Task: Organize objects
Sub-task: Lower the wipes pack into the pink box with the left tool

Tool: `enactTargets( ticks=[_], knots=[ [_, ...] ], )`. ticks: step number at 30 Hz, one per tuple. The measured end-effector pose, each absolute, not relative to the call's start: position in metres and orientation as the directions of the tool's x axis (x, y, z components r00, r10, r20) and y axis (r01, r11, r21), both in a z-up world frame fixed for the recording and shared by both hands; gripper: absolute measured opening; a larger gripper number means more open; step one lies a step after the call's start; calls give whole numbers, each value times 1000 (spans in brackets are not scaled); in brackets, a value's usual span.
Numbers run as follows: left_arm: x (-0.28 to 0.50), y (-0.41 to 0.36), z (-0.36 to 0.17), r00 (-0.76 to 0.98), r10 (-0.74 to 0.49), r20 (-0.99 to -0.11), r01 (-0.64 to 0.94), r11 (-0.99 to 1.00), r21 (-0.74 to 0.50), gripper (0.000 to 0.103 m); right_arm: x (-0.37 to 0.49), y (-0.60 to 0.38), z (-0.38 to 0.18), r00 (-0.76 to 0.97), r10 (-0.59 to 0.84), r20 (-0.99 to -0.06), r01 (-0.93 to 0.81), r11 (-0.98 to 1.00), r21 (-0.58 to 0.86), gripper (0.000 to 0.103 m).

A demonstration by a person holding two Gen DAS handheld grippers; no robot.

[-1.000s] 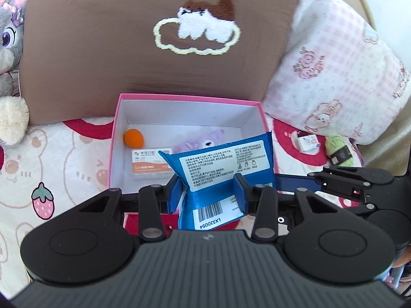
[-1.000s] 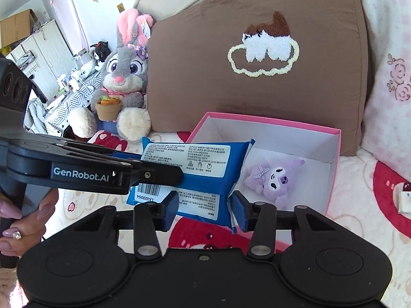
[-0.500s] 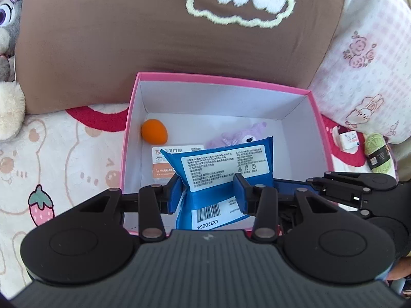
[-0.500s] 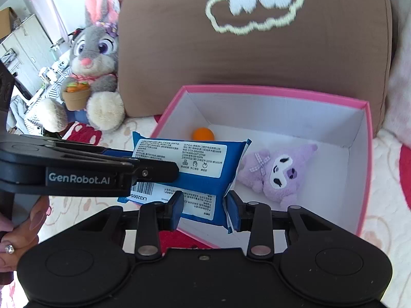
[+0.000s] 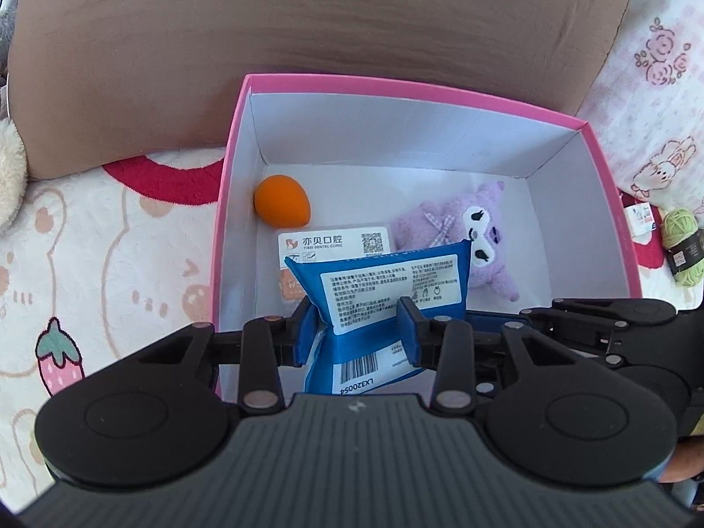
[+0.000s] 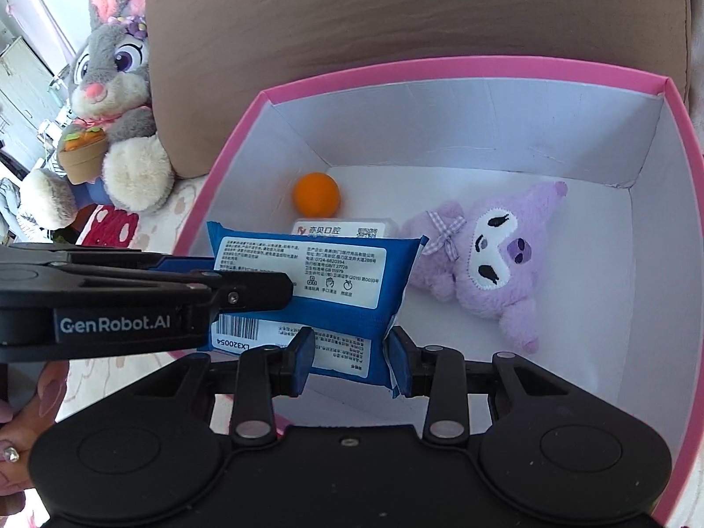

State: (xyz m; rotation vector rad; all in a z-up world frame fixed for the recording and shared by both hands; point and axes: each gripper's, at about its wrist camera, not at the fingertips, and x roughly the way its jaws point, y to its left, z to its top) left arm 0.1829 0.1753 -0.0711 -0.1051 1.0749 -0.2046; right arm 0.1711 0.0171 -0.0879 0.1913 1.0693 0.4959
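I am holding a blue wet-wipes pack (image 5: 387, 290) with both tools over the open pink box (image 5: 396, 83). My left tool (image 5: 358, 330) is pinching the pack near its barcode end, pads pressing on it, and its jaws are closing a little further. My right tool (image 6: 352, 352) is gripping the pack's other edge at the lower middle of its frame, and its jaws are closing too, with the pack between them. In the right wrist view the left tool is reaching in from the left edge, clamped on the pack (image 6: 317, 273).

Inside the box (image 6: 484, 70), an orange egg-shaped sponge (image 5: 281, 200) is lying near the far left corner, a white dental-clinic card case (image 5: 334, 242) is sitting just in front of it, and a purple plush toy (image 6: 493, 255) is lying on the right half. The pack is hanging above the card case.

A brown cushion (image 5: 264, 44) is standing behind the box on the bed (image 5: 110, 264). A grey rabbit plush (image 6: 114, 88) is sitting at the upper left of the right wrist frame, and a green yarn ball (image 5: 682, 242) is lying at the right edge of the left wrist frame.
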Motion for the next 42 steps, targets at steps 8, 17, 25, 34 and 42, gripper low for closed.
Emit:
enactTargets(
  ticks=[8, 17, 25, 34, 42],
  knots=[
    [188, 171, -83, 437, -159, -885, 129, 985, -113, 36, 173, 20, -100, 367, 473, -801, -273, 878, 393, 28],
    [189, 161, -92, 423, -83, -902, 136, 990, -27, 35, 174, 22, -111, 360, 475, -803, -248, 878, 408, 25],
    [182, 157, -86, 475, -70, -877, 103, 994, -23, 51, 172, 24, -112, 359, 487, -796, -245, 872, 423, 24],
    [172, 164, -70, 504, -126, -854, 95, 991, -90, 49, 166, 12, -94, 385, 494, -779, -270, 868, 417, 27],
    [153, 161, -51, 475, -193, -859, 105, 981, -162, 50, 144, -4, -55, 423, 477, -770, -366, 868, 337, 27]
  ],
)
